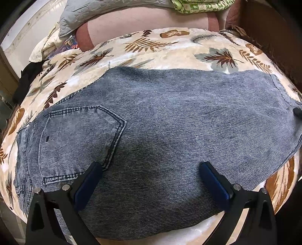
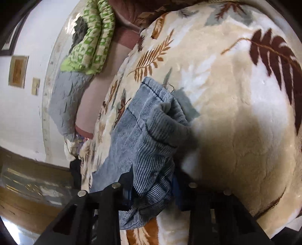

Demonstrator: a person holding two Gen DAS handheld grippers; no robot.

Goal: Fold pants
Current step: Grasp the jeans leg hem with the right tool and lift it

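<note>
Blue-grey denim pants (image 1: pixel 160 135) lie flat across the leaf-patterned blanket (image 1: pixel 169 45), folded lengthwise, back pocket (image 1: pixel 79 139) at the left and leg end at the right. My left gripper (image 1: pixel 152 179) is open just above the pants' near edge, its blue-padded fingers (image 1: pixel 88 184) spread wide, holding nothing. My right gripper (image 2: pixel 151 188) is shut on a bunched fold of the pants (image 2: pixel 154 150) near the hem and lifts it off the blanket (image 2: pixel 236 113). A dark tip of the right gripper shows at the right edge of the left wrist view (image 1: pixel 297 112).
A grey quilted pillow (image 1: pixel 90 13) and a green patterned blanket (image 1: pixel 198 5) lie at the bed's far end. Dark clothing (image 1: pixel 24 81) hangs off the left side. A white wall (image 2: pixel 22 113) and wooden floor (image 2: pixel 28 203) border the bed.
</note>
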